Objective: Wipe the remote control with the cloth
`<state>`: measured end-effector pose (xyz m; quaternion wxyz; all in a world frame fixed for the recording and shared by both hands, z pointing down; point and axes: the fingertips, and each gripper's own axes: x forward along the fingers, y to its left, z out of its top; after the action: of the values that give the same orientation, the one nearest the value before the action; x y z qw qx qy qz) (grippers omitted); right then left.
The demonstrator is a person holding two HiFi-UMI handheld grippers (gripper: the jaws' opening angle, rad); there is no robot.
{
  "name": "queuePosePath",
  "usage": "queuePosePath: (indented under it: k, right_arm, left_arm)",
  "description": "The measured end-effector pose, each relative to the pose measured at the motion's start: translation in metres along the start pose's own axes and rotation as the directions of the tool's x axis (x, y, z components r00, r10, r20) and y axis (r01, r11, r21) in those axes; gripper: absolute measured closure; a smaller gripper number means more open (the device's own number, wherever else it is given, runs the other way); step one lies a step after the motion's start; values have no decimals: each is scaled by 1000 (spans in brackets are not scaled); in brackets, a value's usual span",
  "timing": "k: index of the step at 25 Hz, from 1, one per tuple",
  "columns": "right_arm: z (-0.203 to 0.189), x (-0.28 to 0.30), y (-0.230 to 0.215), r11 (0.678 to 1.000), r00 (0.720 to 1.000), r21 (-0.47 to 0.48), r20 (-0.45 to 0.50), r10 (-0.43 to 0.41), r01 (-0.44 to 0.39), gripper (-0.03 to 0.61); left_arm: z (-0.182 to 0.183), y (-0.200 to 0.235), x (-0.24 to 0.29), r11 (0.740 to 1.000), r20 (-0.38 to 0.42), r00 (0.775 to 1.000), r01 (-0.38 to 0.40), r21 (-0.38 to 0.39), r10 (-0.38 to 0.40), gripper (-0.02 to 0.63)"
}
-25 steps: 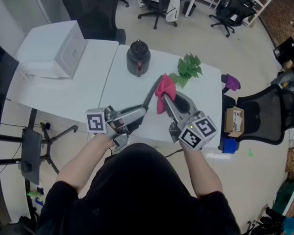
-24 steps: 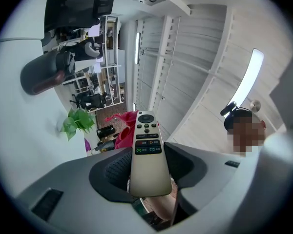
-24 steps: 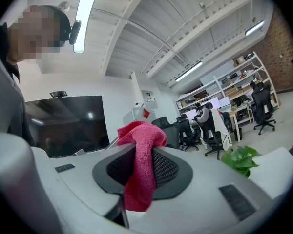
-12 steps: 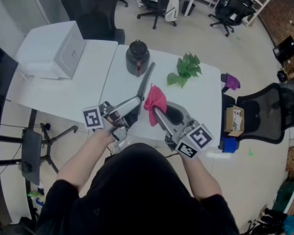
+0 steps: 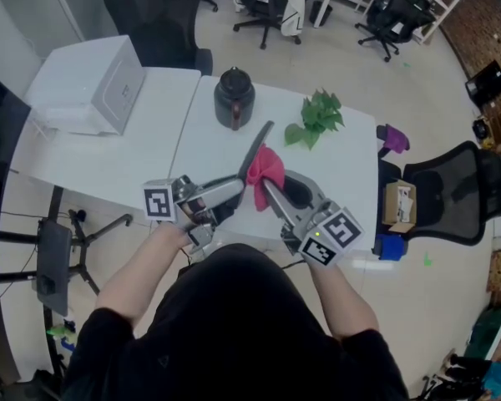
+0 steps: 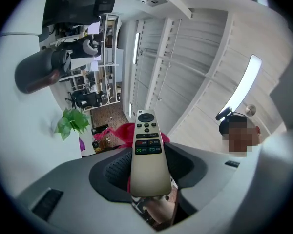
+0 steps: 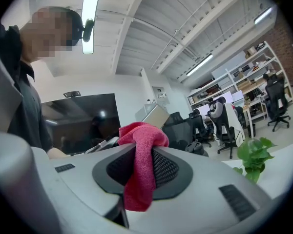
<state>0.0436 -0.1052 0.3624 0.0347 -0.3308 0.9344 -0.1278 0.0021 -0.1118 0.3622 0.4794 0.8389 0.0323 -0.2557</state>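
Note:
A slim beige remote control (image 6: 147, 155), buttons facing the camera, stands out from my left gripper (image 6: 149, 174), whose jaws are shut on its lower end. In the head view the remote (image 5: 257, 146) slants up and away over the white table. My right gripper (image 5: 268, 187) is shut on a bunched pink cloth (image 5: 265, 168), which lies against the remote's right side near its middle. In the right gripper view the cloth (image 7: 141, 165) hangs over and between the jaws of that gripper (image 7: 140, 172). The pink cloth (image 6: 118, 132) also shows behind the remote in the left gripper view.
On the white table (image 5: 351, 182) stand a black kettle (image 5: 235, 97) and a green leafy plant (image 5: 319, 117). A white box (image 5: 96, 86) sits on the table at the left. A black office chair (image 5: 451, 195) and a purple object (image 5: 394, 140) lie to the right.
The right gripper has drawn the pink cloth back along the remote toward the person. The left gripper has tilted the remote, moving its far tip slightly.

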Motion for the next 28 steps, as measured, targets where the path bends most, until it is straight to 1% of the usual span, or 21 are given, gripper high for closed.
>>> queuePosePath:
  k: [4, 6, 8, 11, 12, 13, 14, 15, 16, 17, 18, 19, 20, 21, 22, 23, 24, 25, 27, 28]
  right_arm:
    - [16, -8, -23, 998, 997, 4, 41, -70, 70, 492]
    - [22, -11, -31, 996, 994, 1, 54, -90, 90, 492]
    - [25, -13, -33, 995, 993, -3, 60, -97, 97, 492]
    - [26, -16, -32, 994, 992, -16, 64, -108, 110, 492]
    - [26, -17, -32, 992, 991, -28, 65, -121, 123, 492]
    - [27, -18, -32, 989, 988, -50, 63, -139, 142, 492]
    - [26, -20, -32, 983, 985, -80, 56, -163, 167, 492]
    - [25, -23, -33, 974, 980, -116, 45, -192, 196, 492]
    - [22, -25, -33, 962, 974, -156, 29, -223, 224, 492]
    - [19, -27, -34, 948, 967, -196, 10, -253, 250, 492]
    - [14, -29, -34, 933, 959, -235, -9, -282, 272, 492]
    - [9, -31, -34, 919, 951, -269, -28, -308, 289, 492]
    - [4, -33, -34, 905, 943, -298, -42, -330, 304, 492]
    - [0, -34, -34, 894, 936, -320, -51, -348, 315, 492]
    - [-3, -36, -34, 884, 931, -336, -51, -360, 324, 492]
    - [-5, -37, -34, 876, 928, -352, -46, -369, 330, 492]
    - [-8, -38, -33, 867, 925, -368, -45, -376, 335, 492]
    - [-11, -40, -33, 859, 921, -383, -50, -385, 339, 492]
    - [-19, -43, -33, 846, 911, -407, -71, -405, 345, 492]
    - [-24, -45, -34, 843, 906, -411, -84, -415, 348, 492]
  left_arm:
    - [-21, 4, -3, 1000, -94, 995, -21, 9, 22, 403]
    - [-26, 7, -4, 999, -123, 992, -37, 33, 41, 403]
    - [-27, 9, -4, 997, -133, 990, -47, 57, 55, 403]
    - [-24, 12, -5, 993, -118, 989, -74, 94, 85, 403]
    - [-22, 15, -7, 987, -111, 987, -100, 128, 114, 403]
    - [-19, 20, -9, 974, -102, 982, -136, 181, 156, 403]
    - [-16, 25, -12, 953, -89, 974, -179, 246, 206, 403]
    - [-11, 32, -16, 921, -70, 963, -227, 316, 261, 403]
    - [-6, 40, -21, 879, -45, 946, -281, 385, 322, 403]
    - [-1, 49, -27, 822, -15, 920, -344, 453, 393, 403]
    - [5, 61, -36, 747, 20, 880, -415, 520, 475, 403]
    - [11, 73, -47, 651, 60, 823, -489, 580, 564, 403]
    - [17, 87, -59, 544, 106, 752, -559, 626, 651, 403]
    - [24, 100, -72, 439, 153, 675, -618, 652, 722, 403]
    - [29, 112, -86, 349, 197, 600, -667, 658, 775, 403]
    - [35, 124, -100, 276, 235, 533, -707, 651, 813, 403]
    - [39, 135, -113, 216, 265, 474, -740, 637, 839, 403]
    - [43, 147, -126, 165, 289, 421, -765, 622, 860, 403]
    - [47, 170, -151, 79, 318, 327, -798, 598, 890, 403]
    - [48, 183, -162, 44, 322, 284, -808, 588, 903, 403]
